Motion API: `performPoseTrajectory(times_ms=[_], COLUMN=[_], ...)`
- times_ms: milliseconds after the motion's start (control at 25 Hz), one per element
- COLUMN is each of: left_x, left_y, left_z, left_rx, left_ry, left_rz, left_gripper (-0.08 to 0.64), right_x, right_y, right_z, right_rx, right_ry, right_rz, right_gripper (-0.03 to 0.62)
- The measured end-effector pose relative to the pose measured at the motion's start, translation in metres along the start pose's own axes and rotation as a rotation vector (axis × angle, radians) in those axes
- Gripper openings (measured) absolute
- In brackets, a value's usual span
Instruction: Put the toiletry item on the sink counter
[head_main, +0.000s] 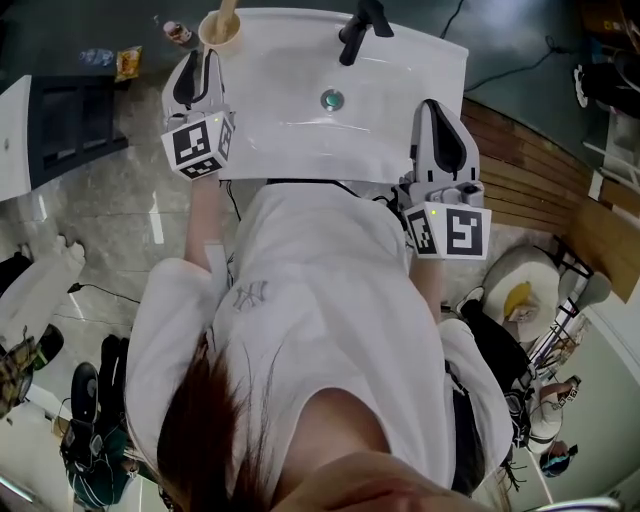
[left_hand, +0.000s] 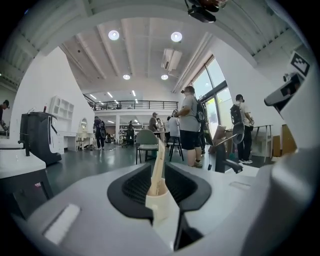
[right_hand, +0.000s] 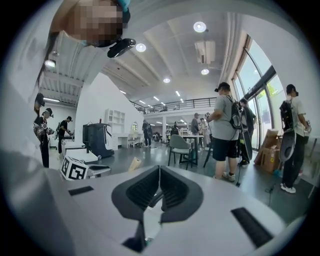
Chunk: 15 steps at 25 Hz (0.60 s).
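A cream cup (head_main: 216, 30) with a wooden-handled brush (head_main: 227, 12) standing in it hangs at the back left corner of the white sink (head_main: 290, 125). My left gripper (head_main: 205, 55) is shut on it. In the left gripper view the cup (left_hand: 161, 206) sits between the black pads and the brush handle (left_hand: 158, 165) rises upright from it. My right gripper (head_main: 440, 112) hovers over the sink's right rim. Its jaws (right_hand: 159, 172) meet at the tips with nothing between them.
A black faucet (head_main: 358, 30) stands at the sink's back, and the drain (head_main: 332, 99) is in the basin. A small bottle (head_main: 178, 32) and a packet (head_main: 127, 62) lie beyond the left corner. A dark cabinet (head_main: 70, 125) is on the left. People and a chair (left_hand: 146, 142) stand far ahead.
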<state>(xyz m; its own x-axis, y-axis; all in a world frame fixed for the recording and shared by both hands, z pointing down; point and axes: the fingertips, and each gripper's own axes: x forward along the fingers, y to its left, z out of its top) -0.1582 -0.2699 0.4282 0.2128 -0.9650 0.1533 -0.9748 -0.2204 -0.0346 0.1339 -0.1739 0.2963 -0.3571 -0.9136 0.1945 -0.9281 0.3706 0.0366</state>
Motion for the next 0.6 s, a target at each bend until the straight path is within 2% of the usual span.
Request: performPoseTrajectory(times_ms=[240, 600], left_x=[-0.022, -0.049], left_y=[-0.012, -0.047], left_z=[0.059, 0.113], left_rx=[0.083, 0.036], left_ry=[-0.095, -0.098], left_rz=[-0.022, -0.134], left_gripper=[0.021, 0.008], right_x=[-0.009, -0.026], right_y=[-0.009, -0.028], right_z=[-0.002, -0.001], right_rx=[-0.011, -0.002], right_ry=[0.006, -0.011], right_rz=[-0.011, -0.043], right_gripper=[0.011, 0.011])
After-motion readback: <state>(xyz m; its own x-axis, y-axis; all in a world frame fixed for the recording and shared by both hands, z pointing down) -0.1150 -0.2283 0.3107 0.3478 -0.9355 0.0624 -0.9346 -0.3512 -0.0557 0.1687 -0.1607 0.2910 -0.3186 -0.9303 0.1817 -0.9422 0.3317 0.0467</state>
